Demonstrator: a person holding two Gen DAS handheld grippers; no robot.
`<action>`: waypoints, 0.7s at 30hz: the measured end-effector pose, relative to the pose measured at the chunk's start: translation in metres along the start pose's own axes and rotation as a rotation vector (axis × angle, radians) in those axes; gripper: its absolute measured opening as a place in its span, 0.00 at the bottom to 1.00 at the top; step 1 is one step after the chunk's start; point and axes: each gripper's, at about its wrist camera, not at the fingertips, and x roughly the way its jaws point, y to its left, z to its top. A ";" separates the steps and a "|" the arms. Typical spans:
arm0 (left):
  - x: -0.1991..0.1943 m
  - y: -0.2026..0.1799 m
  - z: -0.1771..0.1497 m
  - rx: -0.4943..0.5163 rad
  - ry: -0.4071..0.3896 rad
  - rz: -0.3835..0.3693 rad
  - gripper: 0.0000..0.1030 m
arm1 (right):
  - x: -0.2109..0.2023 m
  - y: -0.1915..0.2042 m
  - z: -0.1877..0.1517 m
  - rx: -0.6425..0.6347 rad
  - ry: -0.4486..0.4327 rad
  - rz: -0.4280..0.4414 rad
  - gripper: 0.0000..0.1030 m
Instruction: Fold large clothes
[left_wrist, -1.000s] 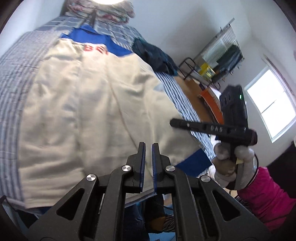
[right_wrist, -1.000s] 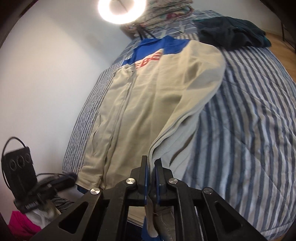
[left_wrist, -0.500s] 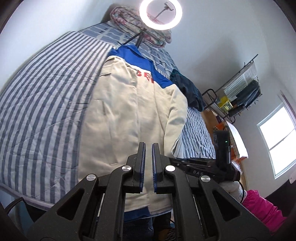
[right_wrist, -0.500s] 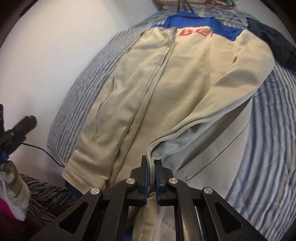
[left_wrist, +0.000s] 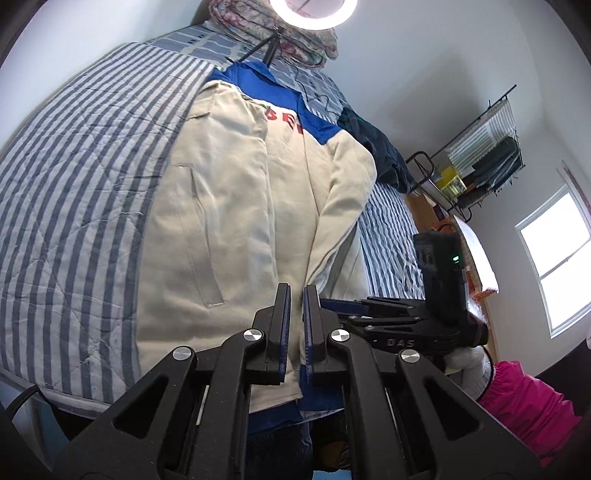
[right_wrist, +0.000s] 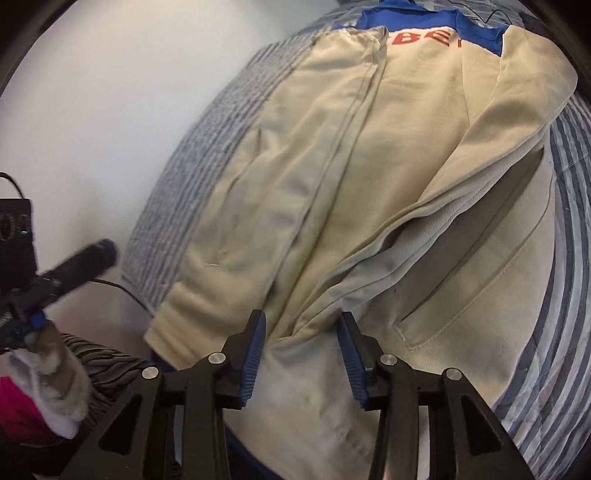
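Note:
A cream jacket (left_wrist: 229, 206) with a blue yoke and red letters lies face up on the striped bed (left_wrist: 74, 184). Its right sleeve (right_wrist: 461, 184) is folded in diagonally over the body (right_wrist: 369, 166). My right gripper (right_wrist: 302, 321) hovers over the sleeve's cuff end with its jaws opening. The cloth lies between and below the blue pads (right_wrist: 255, 350), which do not press on it. My left gripper (left_wrist: 296, 295) is shut on nothing, above the jacket's hem. Each gripper shows in the other's view: the right gripper (left_wrist: 332, 306), the left gripper (right_wrist: 99, 256).
A dark garment pile (left_wrist: 376, 155) lies on the bed beyond the jacket. A ring light (left_wrist: 314, 11) and folded quilt (left_wrist: 295, 48) stand at the head. A wire rack (left_wrist: 480, 158) and window (left_wrist: 561, 258) are on the right. A gloved hand with a pink sleeve (left_wrist: 528, 398) holds the right gripper.
The right gripper carried the sleeve inward over the jacket and lowered it, then its jaws parted and let the cuff go. The left gripper stayed shut and shifted along the hem.

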 end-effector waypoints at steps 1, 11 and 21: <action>0.006 -0.004 -0.001 0.006 0.015 -0.006 0.03 | -0.008 -0.001 -0.002 0.007 -0.016 0.013 0.42; 0.046 -0.038 -0.010 0.091 0.093 -0.017 0.03 | -0.091 -0.063 0.012 0.126 -0.243 -0.017 0.51; 0.058 -0.032 -0.007 0.102 0.096 0.020 0.03 | -0.127 -0.168 0.075 0.310 -0.437 -0.047 0.69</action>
